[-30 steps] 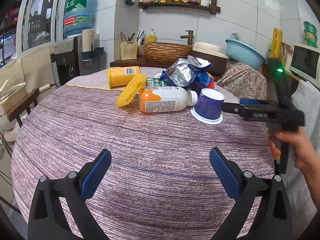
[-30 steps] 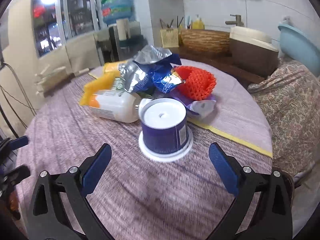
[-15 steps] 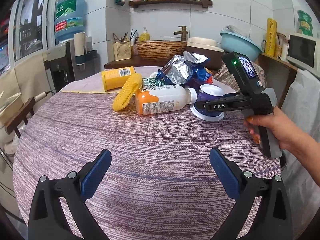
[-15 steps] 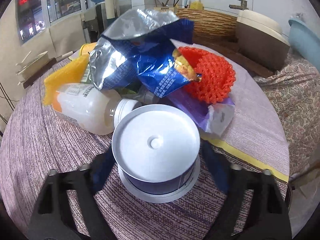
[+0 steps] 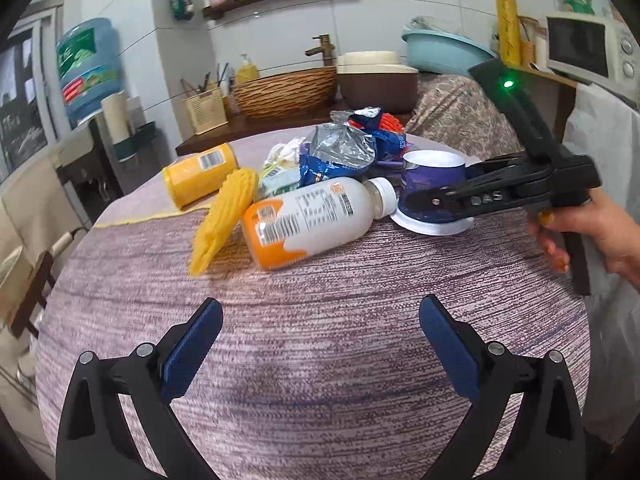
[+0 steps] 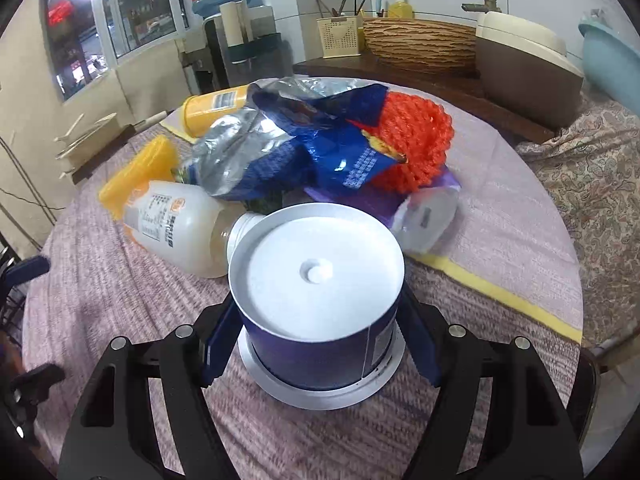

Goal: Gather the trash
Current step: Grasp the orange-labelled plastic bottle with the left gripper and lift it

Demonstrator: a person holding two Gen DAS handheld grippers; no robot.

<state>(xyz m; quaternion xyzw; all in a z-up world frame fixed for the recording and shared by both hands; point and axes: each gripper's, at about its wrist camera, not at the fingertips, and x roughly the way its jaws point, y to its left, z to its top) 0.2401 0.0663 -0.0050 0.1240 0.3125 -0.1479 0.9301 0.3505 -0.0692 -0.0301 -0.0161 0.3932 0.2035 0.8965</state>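
Observation:
An upside-down purple cup (image 6: 316, 344) with a white base stands on the round table (image 5: 320, 380) at the near edge of a trash pile. My right gripper (image 6: 318, 320) is shut on the cup, its blue pads pressing both sides; the left wrist view shows it (image 5: 432, 200) reaching in from the right. Beside the cup lies a white and orange bottle (image 5: 316, 216). Behind them sit a blue foil bag (image 6: 280, 136), an orange foam net (image 6: 416, 140), a yellow foam net (image 5: 224, 216) and a yellow can (image 5: 200, 176). My left gripper (image 5: 320, 312) hangs open over bare tablecloth, well short of the pile.
A person's hand (image 5: 600, 232) holds the right gripper at the table's right edge. Behind the table stand a wicker basket (image 5: 288, 92), a brown cooker (image 5: 376, 76) and a water dispenser (image 5: 88, 68). A chair (image 5: 32, 292) is at the left.
My right gripper moved forward around the purple cup and its jaws closed onto the cup's sides. The left gripper drifted across and rolled a little, staying open.

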